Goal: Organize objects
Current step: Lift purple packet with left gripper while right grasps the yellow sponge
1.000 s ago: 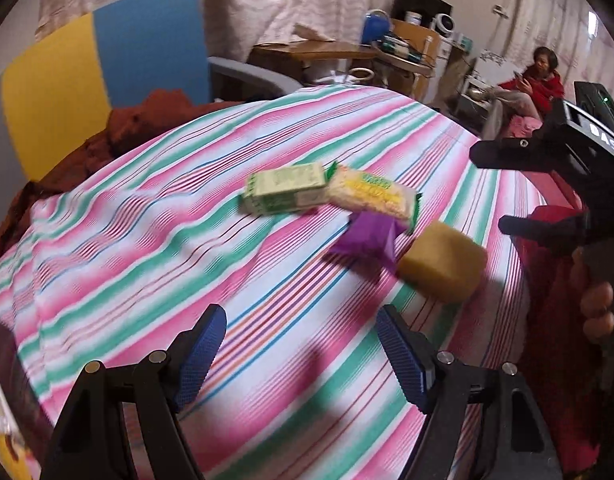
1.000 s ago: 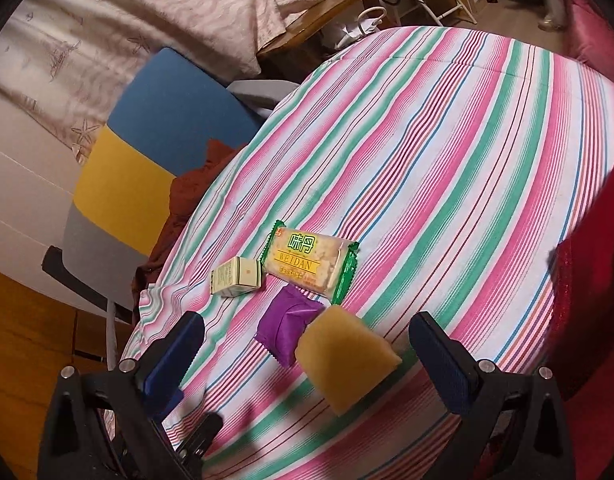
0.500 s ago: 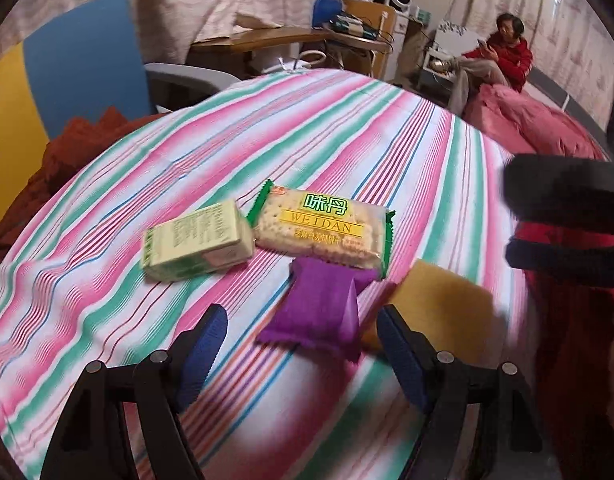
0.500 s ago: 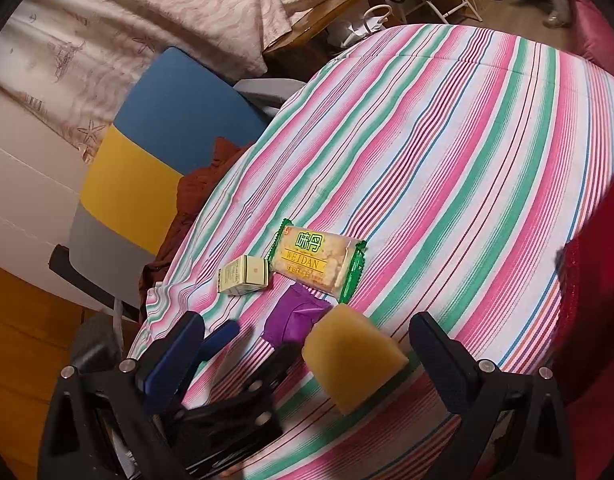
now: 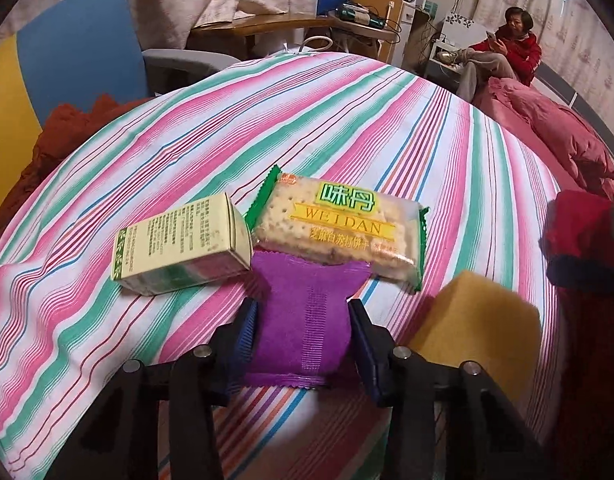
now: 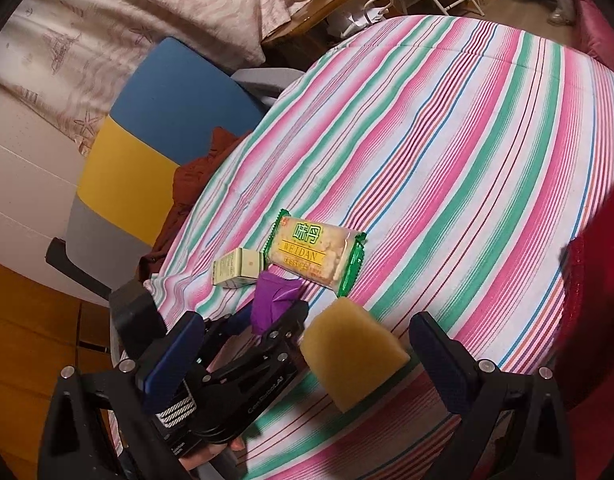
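We see a striped tablecloth (image 5: 387, 128) in pink, green and white, a blue-and-yellow chair (image 6: 155, 120) just beside it, starfish-patterned curtains (image 6: 107, 12), a wooden desk (image 5: 267, 26), a wood floor (image 6: 23, 332), and a person in red (image 5: 511, 52) seated near pink bedding (image 5: 555, 128).

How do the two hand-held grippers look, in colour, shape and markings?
Both are black plastic frames with silver screws and two fingers carrying ribbed dark-blue pads. The left hand-held gripper shows, in the right wrist view, white lettering on its body and a black-and-white striped patch. The right hand-held gripper has the same blue pads. No cables are visible.
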Motion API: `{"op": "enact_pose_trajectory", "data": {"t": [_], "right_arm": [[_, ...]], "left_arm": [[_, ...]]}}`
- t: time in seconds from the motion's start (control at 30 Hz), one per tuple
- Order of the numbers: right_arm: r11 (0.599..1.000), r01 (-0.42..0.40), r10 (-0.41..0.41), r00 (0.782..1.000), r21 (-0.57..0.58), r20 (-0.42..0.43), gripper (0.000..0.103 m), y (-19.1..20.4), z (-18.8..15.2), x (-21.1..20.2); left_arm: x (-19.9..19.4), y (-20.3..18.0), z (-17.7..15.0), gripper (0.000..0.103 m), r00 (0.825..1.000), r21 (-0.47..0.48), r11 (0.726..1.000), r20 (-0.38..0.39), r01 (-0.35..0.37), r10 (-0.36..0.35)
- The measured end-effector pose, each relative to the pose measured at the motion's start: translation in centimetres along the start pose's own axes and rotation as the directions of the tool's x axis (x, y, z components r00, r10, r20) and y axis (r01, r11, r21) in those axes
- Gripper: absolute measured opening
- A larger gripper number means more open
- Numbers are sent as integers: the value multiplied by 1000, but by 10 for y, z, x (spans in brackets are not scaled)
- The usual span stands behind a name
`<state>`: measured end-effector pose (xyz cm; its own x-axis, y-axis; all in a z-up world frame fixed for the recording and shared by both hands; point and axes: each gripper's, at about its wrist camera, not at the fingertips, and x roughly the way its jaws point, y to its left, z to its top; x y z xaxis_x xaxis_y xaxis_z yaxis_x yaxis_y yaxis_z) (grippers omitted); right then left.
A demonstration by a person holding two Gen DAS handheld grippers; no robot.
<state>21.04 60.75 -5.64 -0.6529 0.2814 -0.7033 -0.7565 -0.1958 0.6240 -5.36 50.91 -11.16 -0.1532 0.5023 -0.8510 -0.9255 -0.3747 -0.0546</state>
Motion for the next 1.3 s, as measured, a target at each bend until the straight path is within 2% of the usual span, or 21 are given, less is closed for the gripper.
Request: {"op": "enact_pose_trajectory", "data": {"t": [0.2, 0.33, 0.6, 0.7, 1.0, 1.1, 1.13, 1.2, 1.3], "right_arm": [[1000, 10, -10, 1000, 9, -17, 103, -3, 0, 3], [1000, 19, -19, 999, 10, -42, 103, -3, 0, 7], [998, 67, -67, 991, 4, -116, 103, -3, -2, 19], [995, 96, -97, 984, -14, -150, 103, -2, -4, 25], [982, 187, -187, 968, -15, -167, 103, -5, -3, 30], [956, 293, -289, 933, -14, -212, 103, -9, -3, 39], [953, 304, -298, 924, -14, -238, 103, -10, -4, 43], [962, 271, -266, 924, -20, -274, 103, -11, -4, 49], [957, 286, -286, 923, -40, -256, 103, -10, -5, 46]], "left_arm": [[-16, 7, -21, 42, 1000, -50, 998, 16, -23, 24], [-33, 17, -47, 42, 998, -108, 993, 33, -49, 52], [-73, 29, -108, 41, 992, -258, 963, 77, -78, 101], [-80, 28, -124, 41, 987, -249, 964, 98, -96, 124], [-80, 30, -127, 42, 986, -252, 964, 117, -83, 115], [-79, 31, -126, 42, 987, -257, 964, 123, -71, 106], [-79, 31, -126, 42, 987, -258, 964, 124, -70, 105], [-79, 31, -126, 43, 987, -258, 964, 124, -70, 105], [-79, 32, -127, 43, 987, -263, 963, 127, -63, 99]]}}
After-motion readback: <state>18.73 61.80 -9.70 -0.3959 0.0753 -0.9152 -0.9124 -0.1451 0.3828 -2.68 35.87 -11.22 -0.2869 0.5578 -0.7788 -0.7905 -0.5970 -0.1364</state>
